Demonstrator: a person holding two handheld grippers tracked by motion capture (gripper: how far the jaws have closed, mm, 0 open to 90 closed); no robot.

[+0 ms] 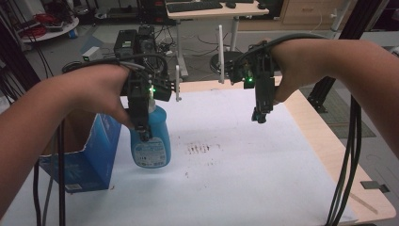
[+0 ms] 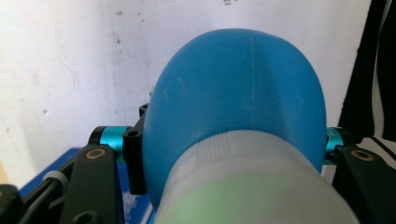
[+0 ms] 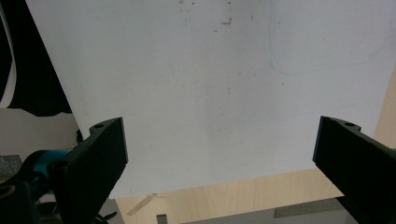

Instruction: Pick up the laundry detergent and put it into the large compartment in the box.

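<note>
One blue bottle point(image 1: 150, 141), one blue box point(image 1: 89, 160), two claws, one table point(image 1: 244, 169).

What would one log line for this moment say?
left gripper: shut on blue bottle | right gripper: open, above white table | blue box: beside bottle

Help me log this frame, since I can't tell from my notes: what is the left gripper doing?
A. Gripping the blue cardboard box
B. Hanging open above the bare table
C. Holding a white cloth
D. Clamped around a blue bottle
D: in the left gripper view the jaws of the left gripper stand on either side of the blue bottle, close against it, and the high view shows that bottle under the same gripper.
</note>
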